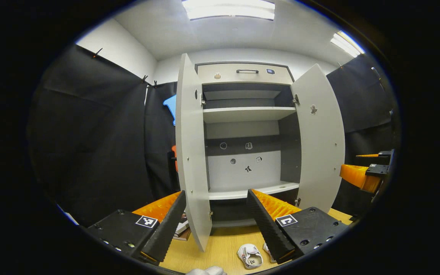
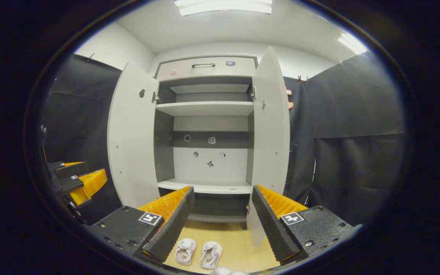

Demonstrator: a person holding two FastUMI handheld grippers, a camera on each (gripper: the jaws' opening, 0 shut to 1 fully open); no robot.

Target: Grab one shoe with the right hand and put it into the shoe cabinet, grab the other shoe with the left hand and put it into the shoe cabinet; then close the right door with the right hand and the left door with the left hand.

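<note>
White fabric shoes [image 2: 199, 253], a small pair, lie side by side on the wooden floor in front of the shoe cabinet [image 2: 204, 130], whose two doors stand open; they look light and soft, so pinching the heel rim seems best. Left gripper [image 1: 216, 217] and right gripper [image 2: 222, 217] both gape wide, holding nothing, above the pair

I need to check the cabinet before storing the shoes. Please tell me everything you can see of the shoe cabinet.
The shoe cabinet stands upright on the wooden floor, against the back wall. It looks like pale grey board with darker inner sides. Both doors are swung wide open, the left door and the right door. A drawer front with a dark handle sits on top. The shelves are bare; small stickers dot the back panel. Nothing touches it.
</note>
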